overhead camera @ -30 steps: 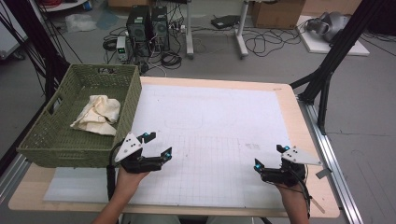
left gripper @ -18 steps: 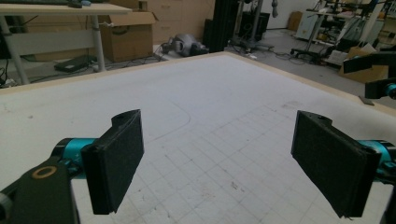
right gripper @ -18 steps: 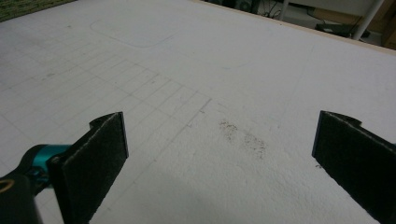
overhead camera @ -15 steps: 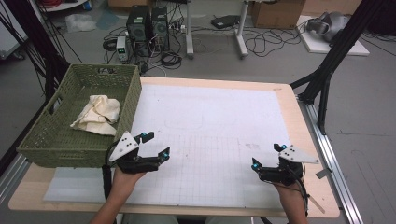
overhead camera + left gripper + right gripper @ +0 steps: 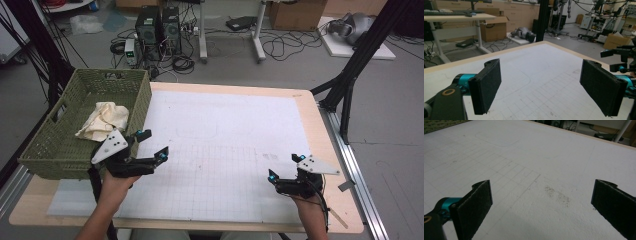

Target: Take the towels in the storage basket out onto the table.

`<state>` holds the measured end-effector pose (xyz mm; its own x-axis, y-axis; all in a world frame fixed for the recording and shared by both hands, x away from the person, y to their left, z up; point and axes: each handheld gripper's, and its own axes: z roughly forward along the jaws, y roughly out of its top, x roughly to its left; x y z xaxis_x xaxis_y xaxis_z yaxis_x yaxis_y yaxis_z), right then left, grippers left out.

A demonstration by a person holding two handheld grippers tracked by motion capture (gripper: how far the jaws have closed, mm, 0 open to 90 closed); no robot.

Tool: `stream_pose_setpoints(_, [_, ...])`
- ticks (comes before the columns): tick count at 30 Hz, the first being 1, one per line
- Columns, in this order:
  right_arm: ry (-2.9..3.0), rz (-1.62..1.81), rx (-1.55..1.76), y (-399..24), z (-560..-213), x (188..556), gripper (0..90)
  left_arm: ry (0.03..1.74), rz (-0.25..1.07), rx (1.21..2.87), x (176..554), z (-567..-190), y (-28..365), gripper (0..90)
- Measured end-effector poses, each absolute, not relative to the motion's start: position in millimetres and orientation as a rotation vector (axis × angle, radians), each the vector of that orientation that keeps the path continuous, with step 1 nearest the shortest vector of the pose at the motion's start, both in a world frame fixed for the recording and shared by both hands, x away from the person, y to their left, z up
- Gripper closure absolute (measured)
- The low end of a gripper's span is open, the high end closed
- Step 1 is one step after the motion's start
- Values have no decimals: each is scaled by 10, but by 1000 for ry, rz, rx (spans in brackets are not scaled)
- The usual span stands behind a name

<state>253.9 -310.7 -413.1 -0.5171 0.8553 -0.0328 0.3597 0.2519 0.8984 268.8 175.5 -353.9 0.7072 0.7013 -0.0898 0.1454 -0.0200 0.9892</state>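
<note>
**Left gripper creeping toward the basket, both still empty**

So compared to a second ago, the left gripper [image 5: 152, 144] has drifted up and a bit left in the high view, and it's now right beside the near right corner of the green wicker basket [image 5: 145, 95]. The right gripper [image 5: 286, 167] has barely budged; it sits in the lower right of the frame, well apart from the other one.

Quick count: two grippers, one basket, one cloth. That's it for stuff on the table [image 5: 320, 125], apart from the white gridded mat [image 5: 225, 130] covering most of it.

The cream cloth [image 5: 102, 120] is crumpled up inside the basket, toward its near end, at the left of the frame. Neither gripper is touching it.

Jaws: the left gripper view shows its two black pads [image 5: 486, 87] spread wide with nothing between them, just mat behind. You can also spot the other gripper at the far right edge of that view. Same deal in the right gripper view: pads [image 5: 474, 207] wide apart, nothing held, just bare mat with a small dark smudge [image 5: 557, 195] between them.
</note>
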Motion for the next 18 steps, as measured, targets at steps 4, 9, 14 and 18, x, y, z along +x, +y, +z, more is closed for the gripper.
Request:
stream_pose_setpoints(4, [2005,1226,1094,-3093,-4130,2545,27,700,498,1556,2700,-3393,1873,182])
stream_pose_setpoints(9, [2012,1221,1094,-3076,-4134,2545,27,699,517,1540,2730,-3220,2028,184])
stream_pose_setpoints(14, [2013,1222,1098,-3072,-4137,2545,27,697,537,1530,2781,-3068,2164,183])
stream_pose_setpoints(18, [2016,1220,1098,-3074,-4142,2547,27,719,556,1526,2855,-2948,2309,182])
